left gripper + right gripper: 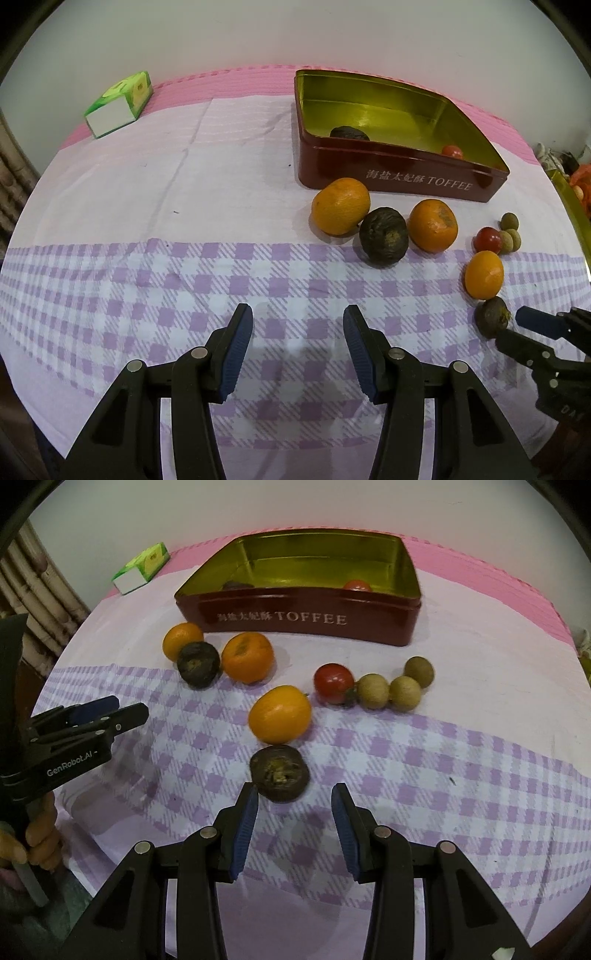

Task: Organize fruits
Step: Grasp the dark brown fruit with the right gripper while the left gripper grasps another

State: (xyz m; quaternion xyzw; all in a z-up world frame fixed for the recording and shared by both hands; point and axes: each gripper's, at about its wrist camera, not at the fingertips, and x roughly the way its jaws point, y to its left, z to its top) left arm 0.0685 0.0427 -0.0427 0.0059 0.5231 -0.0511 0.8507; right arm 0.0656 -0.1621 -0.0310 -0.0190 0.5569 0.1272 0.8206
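A red toffee tin (369,626) with a gold inside holds a dark fruit (236,585) and a red tomato (357,585). In front of it lie two oranges (183,638) (247,657), a dark fruit (198,664), a small orange (279,714), a tomato (333,683) and three tan round fruits (373,691). A small dark fruit (279,771) lies just ahead of my open right gripper (294,794), near its left finger. My left gripper (298,314) is open and empty over the checked cloth. The tin (406,181) also shows in the left wrist view.
A green and white carton (120,103) lies at the far left of the table. The cloth is pink at the back and purple checked in front. The left gripper (122,710) shows at the left of the right wrist view. Clutter sits beyond the table's right edge (569,166).
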